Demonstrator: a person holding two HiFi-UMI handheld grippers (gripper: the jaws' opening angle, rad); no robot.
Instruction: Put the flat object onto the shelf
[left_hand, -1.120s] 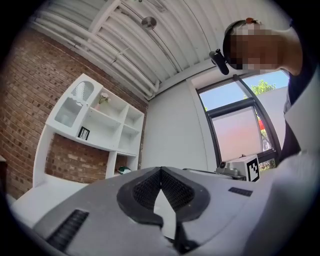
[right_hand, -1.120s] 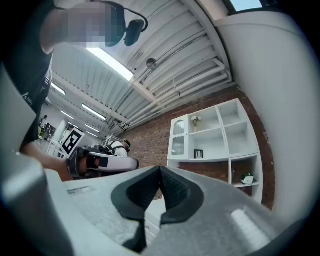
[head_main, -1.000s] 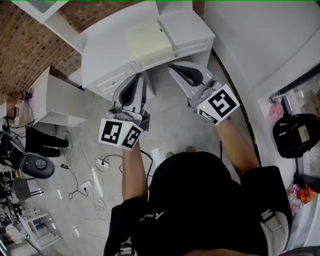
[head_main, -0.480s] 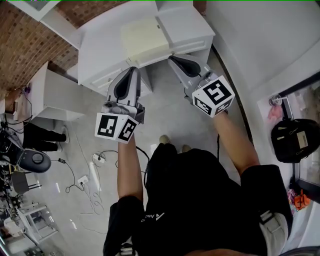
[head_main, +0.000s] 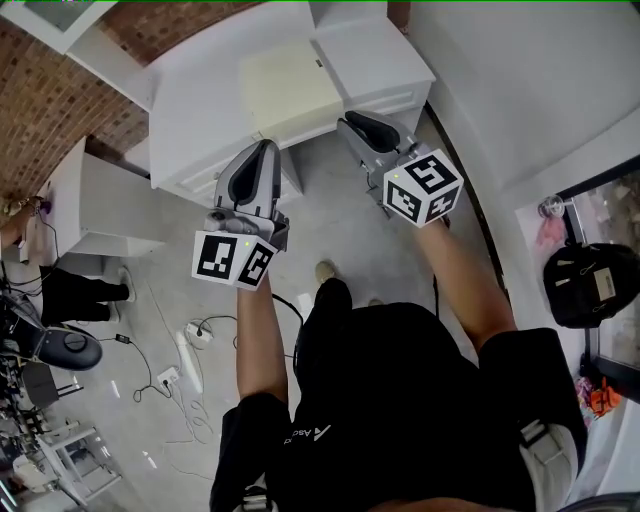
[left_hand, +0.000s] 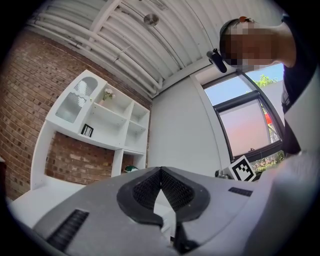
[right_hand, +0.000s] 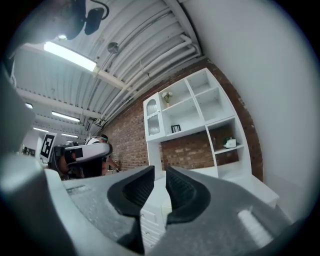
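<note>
The flat object (head_main: 292, 92) is a cream slab lying on the white counter (head_main: 200, 110), seen in the head view. Both grippers hang above the floor just short of the counter's front. My left gripper (head_main: 266, 148) points at the counter edge below the slab, and its jaws meet at the tips (left_hand: 160, 170) with nothing in them. My right gripper (head_main: 349, 124) sits to the slab's lower right. Its jaws are opening, with a narrow empty gap (right_hand: 160, 174) between the pads. The white shelf unit (left_hand: 107, 117) stands on the brick wall above the counter, and the same shelf unit (right_hand: 192, 112) shows in the right gripper view.
A small picture frame (left_hand: 87, 131) and a green item (right_hand: 230, 142) sit in the shelf's compartments. A low white cabinet (head_main: 100, 200) stands left of the counter. Cables and a power strip (head_main: 185, 350) lie on the floor. A black bag (head_main: 590, 285) is at the far right. A person (right_hand: 85, 155) stands further back.
Both grippers have drifted a little up and left towards the counter, and the person's foot has stepped forward. The right gripper's marker cube has turned. The slab has not moved on the counter.
</note>
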